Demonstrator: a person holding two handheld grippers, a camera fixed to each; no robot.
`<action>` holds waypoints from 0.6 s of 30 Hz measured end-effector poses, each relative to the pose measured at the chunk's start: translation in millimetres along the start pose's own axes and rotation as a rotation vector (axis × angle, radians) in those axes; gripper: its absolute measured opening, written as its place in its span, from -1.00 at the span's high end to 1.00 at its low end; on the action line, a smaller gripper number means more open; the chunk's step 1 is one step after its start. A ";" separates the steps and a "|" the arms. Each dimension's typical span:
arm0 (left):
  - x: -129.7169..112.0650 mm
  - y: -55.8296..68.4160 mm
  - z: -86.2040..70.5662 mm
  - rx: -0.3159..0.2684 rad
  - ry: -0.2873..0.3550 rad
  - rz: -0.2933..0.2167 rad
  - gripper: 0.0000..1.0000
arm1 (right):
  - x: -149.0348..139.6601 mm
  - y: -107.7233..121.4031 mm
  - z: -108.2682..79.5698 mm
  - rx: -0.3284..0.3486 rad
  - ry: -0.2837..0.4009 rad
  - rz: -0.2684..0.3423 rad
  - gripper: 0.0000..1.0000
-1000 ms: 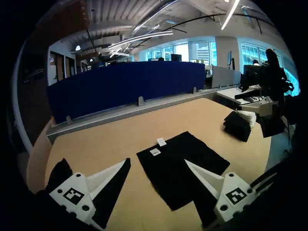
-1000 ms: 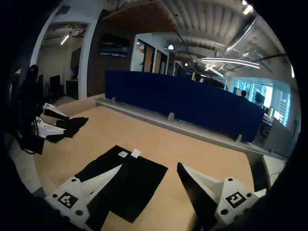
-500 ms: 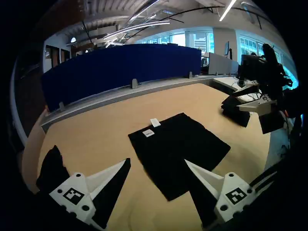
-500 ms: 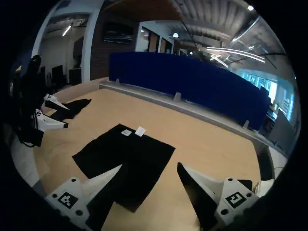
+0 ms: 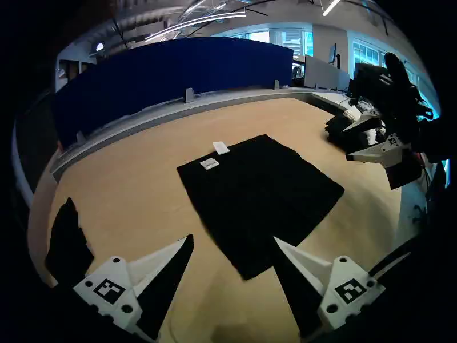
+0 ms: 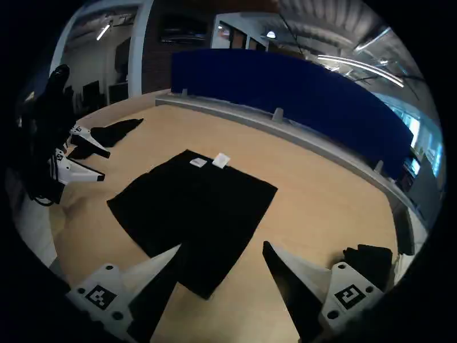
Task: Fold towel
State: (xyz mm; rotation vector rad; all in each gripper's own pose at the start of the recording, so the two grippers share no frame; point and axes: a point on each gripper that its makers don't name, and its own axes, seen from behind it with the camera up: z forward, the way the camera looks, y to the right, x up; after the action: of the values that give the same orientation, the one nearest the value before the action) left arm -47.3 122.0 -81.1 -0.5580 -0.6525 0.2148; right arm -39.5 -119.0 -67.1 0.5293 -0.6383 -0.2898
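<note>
Both cams have tipped down over the last second, so the left gripper (image 5: 233,238) and right gripper (image 6: 221,244) are closing in on the towel (image 5: 257,188). It's flat and unfolded on the table (image 5: 131,188). Both grippers have fingers apart and empty, so I reckon a corner grab comes next.

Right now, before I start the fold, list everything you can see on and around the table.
towel: one, black, spread flat mid-table
tags: two, white, at the towel's far edge
crumpled cloth: one, black, left end of the table
cloth pile: one, black, right end of the table
table: one, light wood
partition: one, blue, along the table's far side
left hand-held gripper: one, white fingers, open, by the towel's near edge
right hand-held gripper: one, white fingers, open, by the towel's near edge
</note>
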 end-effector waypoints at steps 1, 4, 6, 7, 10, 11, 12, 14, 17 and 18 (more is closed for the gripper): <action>-2.8 1.2 1.4 -0.004 -0.007 0.000 -0.87 | -3.4 -1.2 1.6 0.003 -0.007 -0.001 -1.00; -11.9 4.7 6.2 -0.015 -0.029 -0.003 -0.86 | -13.7 -4.8 6.0 0.011 -0.026 -0.004 -1.00; -18.4 6.6 9.7 -0.021 -0.045 -0.005 -0.86 | -20.2 -7.0 8.4 0.017 -0.037 -0.004 -1.00; -21.4 7.5 11.2 -0.024 -0.052 -0.005 -0.87 | -23.1 -7.8 9.2 0.020 -0.044 -0.003 -1.00; -30.7 11.0 15.7 -0.034 -0.076 -0.005 -0.87 | -32.5 -10.1 11.6 0.028 -0.065 -0.002 -1.00; -34.0 12.6 17.2 -0.039 -0.085 -0.005 -0.87 | -35.9 -10.6 12.3 0.030 -0.072 -0.002 -1.00; -37.0 13.9 18.4 -0.043 -0.093 -0.004 -0.87 | -39.1 -11.0 12.8 0.032 -0.079 -0.003 -1.00; -43.0 16.8 19.7 -0.050 -0.111 0.000 -0.87 | -47.4 -11.3 13.9 0.034 -0.096 -0.005 -1.00; -52.2 19.6 21.6 -0.057 -0.140 0.006 -0.87 | -59.7 -13.4 15.0 0.044 -0.119 -0.003 -1.00; -55.2 20.3 22.3 -0.058 -0.149 0.008 -0.87 | -63.6 -14.2 15.4 0.048 -0.126 -0.001 -1.00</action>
State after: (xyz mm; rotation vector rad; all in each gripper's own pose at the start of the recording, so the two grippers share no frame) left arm -104.6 128.6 -106.1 -0.6041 -0.8036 0.2475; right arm -99.5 -110.4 -95.5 0.5609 -0.7690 -0.3114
